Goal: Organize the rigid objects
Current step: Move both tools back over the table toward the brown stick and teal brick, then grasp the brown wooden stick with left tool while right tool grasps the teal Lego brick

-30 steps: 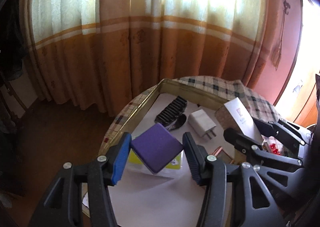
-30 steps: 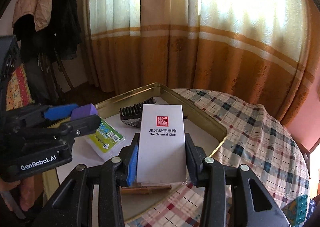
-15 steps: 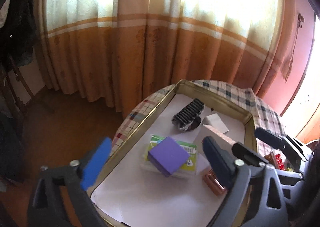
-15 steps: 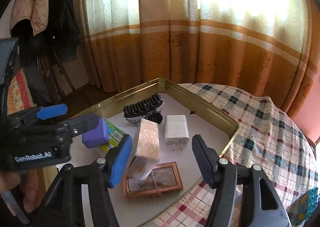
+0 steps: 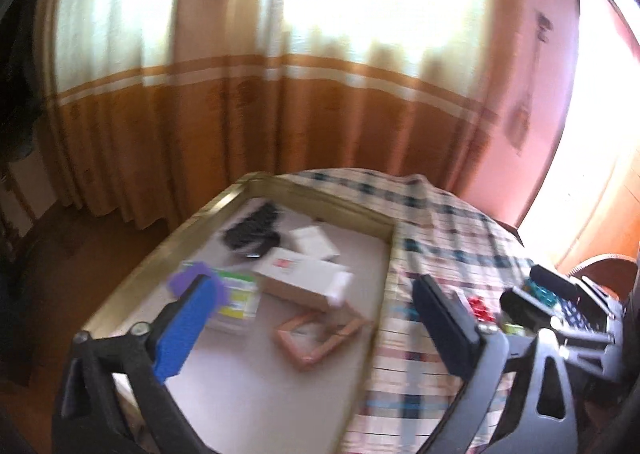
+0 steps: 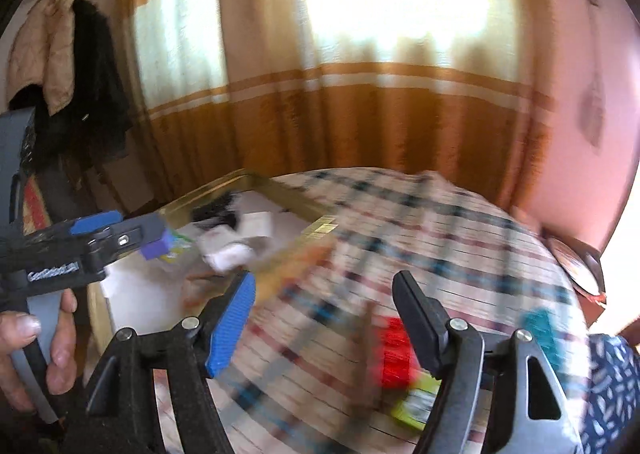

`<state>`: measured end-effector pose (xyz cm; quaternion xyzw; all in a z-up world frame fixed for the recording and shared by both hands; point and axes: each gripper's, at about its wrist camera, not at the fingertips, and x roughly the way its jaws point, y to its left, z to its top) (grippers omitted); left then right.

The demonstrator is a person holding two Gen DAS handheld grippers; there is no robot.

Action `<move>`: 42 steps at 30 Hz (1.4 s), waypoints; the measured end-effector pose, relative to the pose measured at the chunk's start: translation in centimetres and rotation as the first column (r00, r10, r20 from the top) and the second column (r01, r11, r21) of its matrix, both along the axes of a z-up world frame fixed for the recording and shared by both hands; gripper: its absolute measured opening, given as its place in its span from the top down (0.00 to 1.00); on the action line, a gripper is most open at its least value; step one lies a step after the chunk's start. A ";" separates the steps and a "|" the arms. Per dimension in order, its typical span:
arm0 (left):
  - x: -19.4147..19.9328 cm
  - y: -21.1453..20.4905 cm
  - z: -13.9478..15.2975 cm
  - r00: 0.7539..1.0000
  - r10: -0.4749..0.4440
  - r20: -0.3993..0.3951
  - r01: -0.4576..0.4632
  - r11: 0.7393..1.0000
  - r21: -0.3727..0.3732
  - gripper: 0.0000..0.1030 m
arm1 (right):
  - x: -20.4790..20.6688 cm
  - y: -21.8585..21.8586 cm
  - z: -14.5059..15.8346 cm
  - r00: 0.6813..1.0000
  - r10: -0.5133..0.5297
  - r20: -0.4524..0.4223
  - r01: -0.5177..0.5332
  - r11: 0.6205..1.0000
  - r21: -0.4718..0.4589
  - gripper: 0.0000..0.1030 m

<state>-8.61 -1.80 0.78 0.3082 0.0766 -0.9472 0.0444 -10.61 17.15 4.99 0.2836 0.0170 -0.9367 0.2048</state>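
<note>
A gold tray [image 5: 316,198] holds a purple block [image 5: 188,280] on a green-yellow pack [image 5: 240,296], a white box with a red mark [image 5: 300,274], a white charger [image 5: 314,240], a black brush [image 5: 252,228] and a small wooden frame [image 5: 316,334]. My left gripper [image 5: 316,328] is open and empty above the tray's near right side. My right gripper [image 6: 326,318] is open and empty over the checked cloth, right of the tray [image 6: 316,224]. The right wrist view is blurred.
The checked tablecloth [image 5: 440,222] covers the round table. A red item [image 6: 394,350], a yellow-green pack [image 6: 416,402] and a teal item [image 6: 540,330] lie on it at the right. Orange curtains hang behind. Coats hang at far left [image 6: 80,66].
The white box left the right gripper and now lies flat in the tray. Both grippers have swung right, away from the tray; the purple block stays on the green pack.
</note>
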 end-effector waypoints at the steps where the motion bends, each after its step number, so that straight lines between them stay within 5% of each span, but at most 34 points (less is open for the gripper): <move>1: -0.1 1.0 0.0 1.000 -0.018 0.001 0.018 1.000 -0.007 0.01 | 0.1 1.1 0.0 1.000 -0.025 -0.002 0.025 1.000 0.003 0.28; 9: -2.3 9.1 -2.6 0.986 -0.146 0.081 0.152 0.985 -0.077 0.01 | -1.0 8.6 -1.0 0.973 -0.229 0.012 0.228 0.973 0.037 0.27; 16: -4.0 13.0 -5.8 0.964 -0.193 0.184 0.214 0.971 -0.107 0.01 | -2.6 10.5 -2.7 0.954 -0.294 0.064 0.290 0.955 0.064 0.27; 42: -5.1 13.4 -7.5 0.948 -0.189 0.255 0.230 0.963 -0.140 0.04 | -4.6 10.4 -5.2 0.933 -0.312 0.178 0.293 0.948 0.123 0.27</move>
